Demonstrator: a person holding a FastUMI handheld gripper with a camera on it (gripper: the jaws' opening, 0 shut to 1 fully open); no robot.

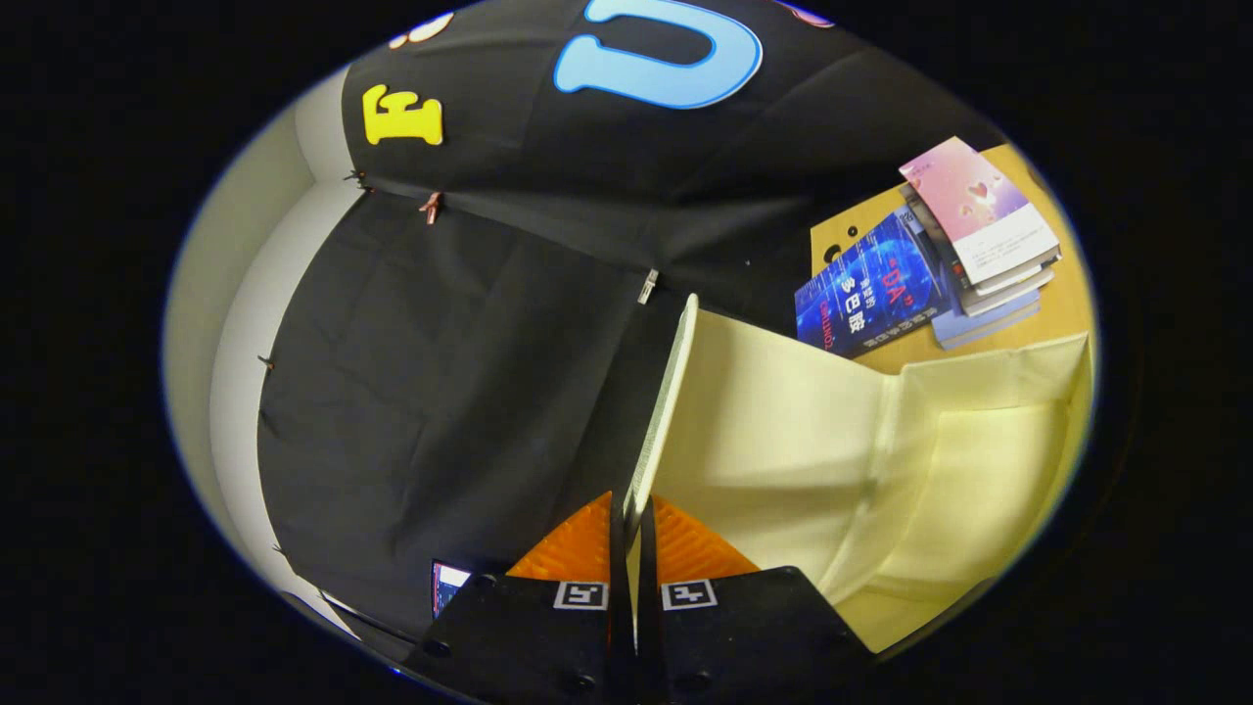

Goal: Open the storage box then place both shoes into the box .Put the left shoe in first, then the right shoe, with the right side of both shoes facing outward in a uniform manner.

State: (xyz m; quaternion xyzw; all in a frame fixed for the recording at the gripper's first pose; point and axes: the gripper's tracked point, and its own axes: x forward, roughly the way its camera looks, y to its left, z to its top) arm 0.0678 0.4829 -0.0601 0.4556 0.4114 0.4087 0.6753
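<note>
My gripper [631, 524] is shut on the edge of the storage box's lid [666, 401]. The lid is a thin pale cream panel that runs away from between my fingers, seen nearly edge-on and raised. To the right of the lid the pale cream inside of the storage box [881, 470] lies open, with its walls and folds showing. I see nothing lying inside the part of the box that shows.
A wooden table top [1062, 294] lies beyond the box. On it sits a stack of books [984, 245], with a blue book [871, 289] leaning beside it. Black cloth wall hangs to the left of the lid. A small lit screen [448, 583] shows low beside my left finger.
</note>
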